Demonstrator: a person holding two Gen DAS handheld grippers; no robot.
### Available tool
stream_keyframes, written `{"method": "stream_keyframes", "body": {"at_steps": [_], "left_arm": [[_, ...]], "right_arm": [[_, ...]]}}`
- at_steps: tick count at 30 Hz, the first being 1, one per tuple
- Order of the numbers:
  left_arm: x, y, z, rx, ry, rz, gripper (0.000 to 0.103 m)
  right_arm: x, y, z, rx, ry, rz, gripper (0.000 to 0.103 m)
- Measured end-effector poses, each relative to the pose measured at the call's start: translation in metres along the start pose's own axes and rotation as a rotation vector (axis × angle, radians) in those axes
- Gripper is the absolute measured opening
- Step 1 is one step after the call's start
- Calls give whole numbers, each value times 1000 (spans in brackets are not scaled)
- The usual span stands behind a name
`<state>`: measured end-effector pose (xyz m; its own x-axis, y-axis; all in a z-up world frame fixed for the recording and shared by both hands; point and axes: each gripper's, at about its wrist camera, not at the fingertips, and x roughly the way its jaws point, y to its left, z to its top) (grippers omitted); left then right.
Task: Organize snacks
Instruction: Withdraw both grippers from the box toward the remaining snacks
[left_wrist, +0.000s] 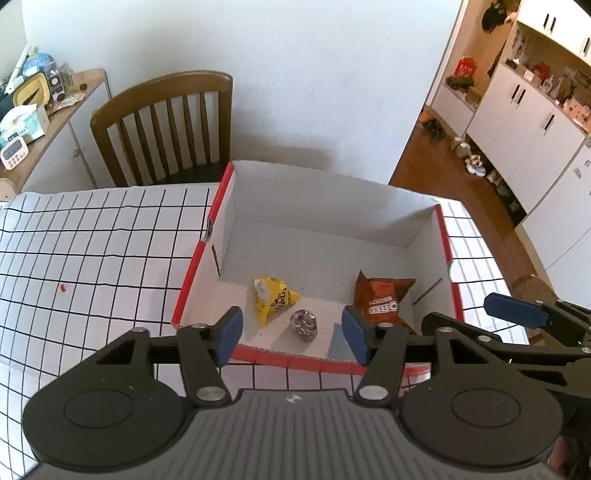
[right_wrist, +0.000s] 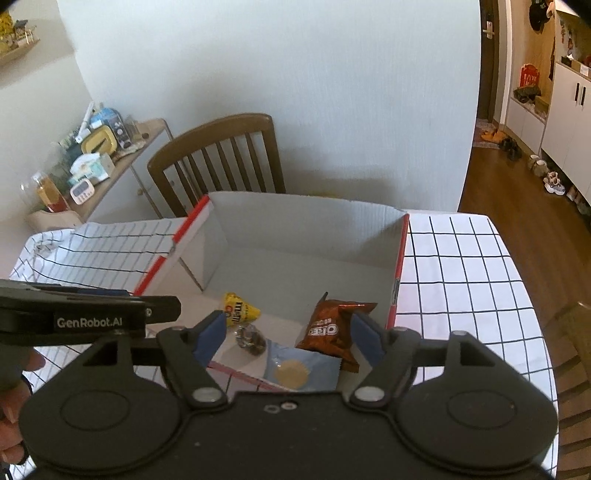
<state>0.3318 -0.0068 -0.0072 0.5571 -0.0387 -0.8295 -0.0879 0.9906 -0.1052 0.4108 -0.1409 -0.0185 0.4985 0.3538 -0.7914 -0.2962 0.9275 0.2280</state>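
Above the near rim of the box (left_wrist: 424, 236), the left gripper (left_wrist: 293, 334) and right gripper (right_wrist: 291, 338) hang with jaws apart, nothing between them. Just beyond their tips lie four snacks already boxed: yellow packet (left_wrist: 273, 299), foil ball (left_wrist: 303, 323), Oreo bag (right_wrist: 332, 328) and pale blue wafer pack (right_wrist: 295, 369). The Oreo bag's long axis runs away from the grippers. No snack shows on the checked cloth (left_wrist: 92, 240), so sorting looks nearly finished.

Left claw (left_wrist: 293, 334): matte black linkage arms, silver pivot screws, blue pads (left_wrist: 231, 334), ribbed grey body with two round black discs. Right claw (right_wrist: 288, 338): same black build, blue pads (right_wrist: 208, 338). White "GenRobot.AI" lettering runs along the left claw's black side.
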Motion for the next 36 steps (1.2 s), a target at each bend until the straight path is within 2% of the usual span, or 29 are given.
{"method": "stream_keyframes", "body": {"at_steps": [5, 10, 17, 26, 31, 36], "left_arm": [[-24, -3, -9, 8, -39, -12, 63], [-42, -3, -19, 11, -61, -26, 63], [-65, -2, -40, 22, -91, -50, 63], [-91, -3, -70, 31, -122, -72, 63], [-102, -3, -87, 35, -142, -70, 65], [-112, 1, -105, 26, -163, -72, 72]], "right_arm": [[-20, 5, -6, -4, -29, 15, 78], [-39, 8, -14, -1, -56, 24, 85], [-65, 14, -27, -22, -84, 51, 89], [-96, 24, -50, -44, -122, 97, 90], [-109, 29, -64, -49, -139, 110, 90], [-119, 30, -78, -40, -149, 139, 90]]}}
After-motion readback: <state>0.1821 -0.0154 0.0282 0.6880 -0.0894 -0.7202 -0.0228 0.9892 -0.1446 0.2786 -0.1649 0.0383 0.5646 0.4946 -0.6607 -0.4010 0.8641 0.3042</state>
